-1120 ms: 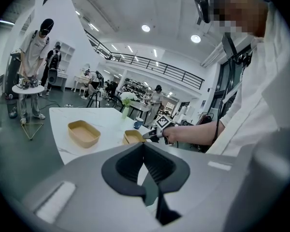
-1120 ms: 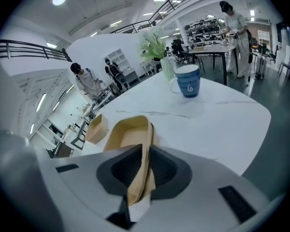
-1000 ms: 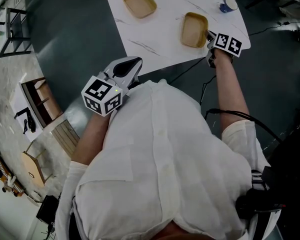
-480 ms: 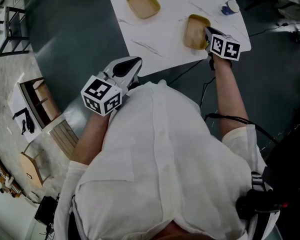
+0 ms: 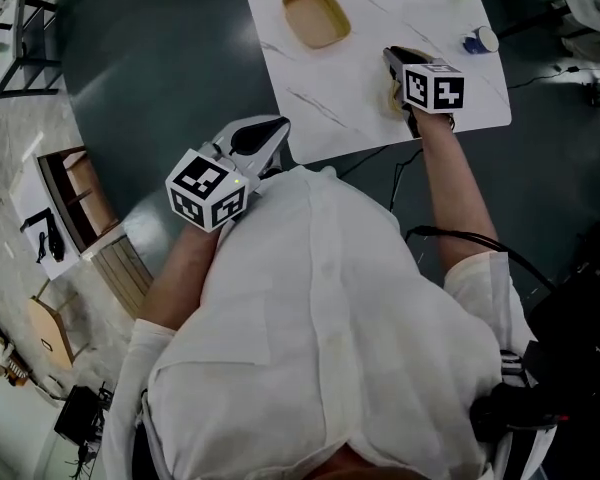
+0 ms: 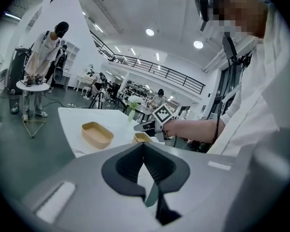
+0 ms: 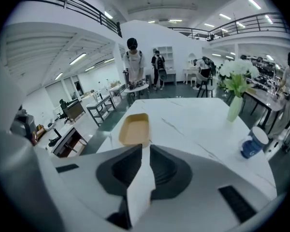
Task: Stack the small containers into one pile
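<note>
Rt gripper (image 5: 392, 56) narrow, empty, over near container (image 6: 141, 137); left gripper (image 5: 270, 128) shut, idle. We've stacked nothing yet; far container (image 5: 315, 15) apart.

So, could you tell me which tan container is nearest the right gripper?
The container half-hidden under the right gripper; the other container sits apart, further back.

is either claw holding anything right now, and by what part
Nothing is held. The right claw hovers over the near tan container, jaws slightly apart with only white tabletop between them. The left claw is shut and empty.
</note>
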Motion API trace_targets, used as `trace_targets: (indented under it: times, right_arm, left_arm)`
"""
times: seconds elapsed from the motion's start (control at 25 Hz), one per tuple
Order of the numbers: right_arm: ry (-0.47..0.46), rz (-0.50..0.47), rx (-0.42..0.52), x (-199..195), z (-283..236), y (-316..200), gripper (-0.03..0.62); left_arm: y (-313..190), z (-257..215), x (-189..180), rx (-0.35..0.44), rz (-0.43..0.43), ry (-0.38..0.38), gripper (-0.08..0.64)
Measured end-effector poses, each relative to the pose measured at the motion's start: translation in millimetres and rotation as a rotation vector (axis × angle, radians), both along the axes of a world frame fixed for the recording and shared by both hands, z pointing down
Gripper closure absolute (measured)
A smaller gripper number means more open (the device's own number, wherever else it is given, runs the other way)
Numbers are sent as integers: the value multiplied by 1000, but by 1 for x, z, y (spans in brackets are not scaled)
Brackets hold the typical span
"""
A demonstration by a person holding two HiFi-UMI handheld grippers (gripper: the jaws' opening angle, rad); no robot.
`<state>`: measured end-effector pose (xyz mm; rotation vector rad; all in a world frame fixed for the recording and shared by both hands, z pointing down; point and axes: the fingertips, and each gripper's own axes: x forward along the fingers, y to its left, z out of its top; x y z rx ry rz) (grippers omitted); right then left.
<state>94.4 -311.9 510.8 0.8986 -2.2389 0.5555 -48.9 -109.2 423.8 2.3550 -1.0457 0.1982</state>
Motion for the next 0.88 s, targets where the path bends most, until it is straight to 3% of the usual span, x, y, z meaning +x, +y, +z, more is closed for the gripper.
trace_targets:
  times: [0.2,0.28,0.56,0.88]
  right_arm:
    - [14,-45,-18,-44,9,-19,564]
    - [28,-38,-27,-53,17,-29,518]
    - [83,-45,-33,-87,45,-58,515]
    - [182,-42,-51,-99,79,-93,515]
  left_arm:
    - [-7,3,-30,-10,-10,7,552]
    - [-9,6,-41,-19,-18,9,552]
    - [-8,20,-81,-49,-44,23,552]
    - [-13,35,-114,-79,-62,45,552]
